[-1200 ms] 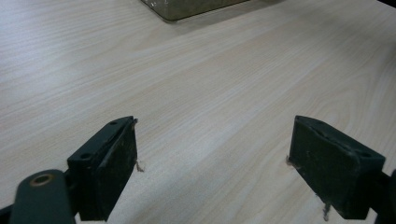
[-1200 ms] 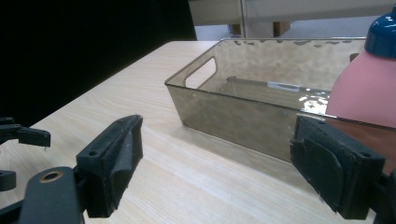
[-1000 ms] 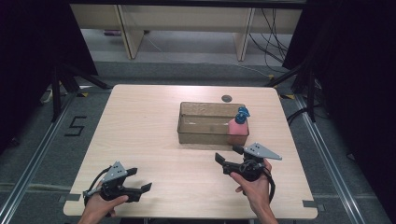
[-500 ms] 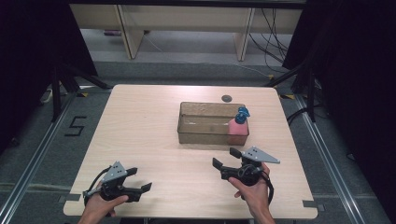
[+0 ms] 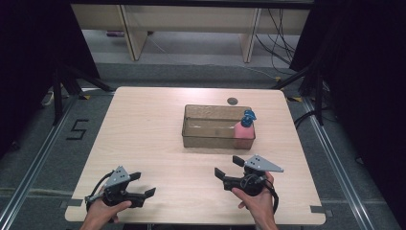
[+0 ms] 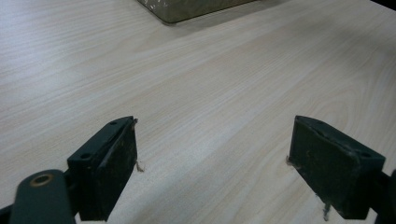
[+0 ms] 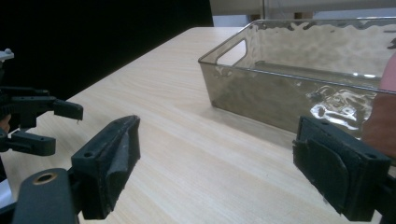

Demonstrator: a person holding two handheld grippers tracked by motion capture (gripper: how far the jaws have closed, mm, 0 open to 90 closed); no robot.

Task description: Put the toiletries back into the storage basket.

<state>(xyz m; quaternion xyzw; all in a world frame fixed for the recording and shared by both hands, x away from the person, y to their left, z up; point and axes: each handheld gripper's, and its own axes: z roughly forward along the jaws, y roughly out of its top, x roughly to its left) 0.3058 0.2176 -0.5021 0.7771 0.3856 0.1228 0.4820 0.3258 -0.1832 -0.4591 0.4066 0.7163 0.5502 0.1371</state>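
Observation:
A clear smoky plastic bin (image 5: pixel 206 141) stands on the light wood table (image 5: pixel 143 124), right of centre. A pink bottle with a blue cap (image 5: pixel 244 130) stands upright in the bin's right end. My left gripper (image 5: pixel 143 184) rests open near the front left edge, jaws pointing right, nothing between them. In its own view my left gripper (image 6: pixel 212 140) has bare wood between the jaws. My right gripper (image 5: pixel 229 166) is open in front of the bin, jaws pointing left. In the right gripper view, my right gripper (image 7: pixel 215 144) faces the bin (image 7: pixel 289 98), with the pink bottle (image 7: pixel 385 107) at the right edge.
A small dark round disc (image 5: pixel 232 100) lies on the table just behind the bin. The left gripper (image 7: pixel 63 128) also appears far left in the right gripper view. Dark floor and black stands surround the table; shelving legs stand beyond it.
My right gripper has drawn back slightly toward the front edge, away from the bin, staying open. The left gripper has not moved.

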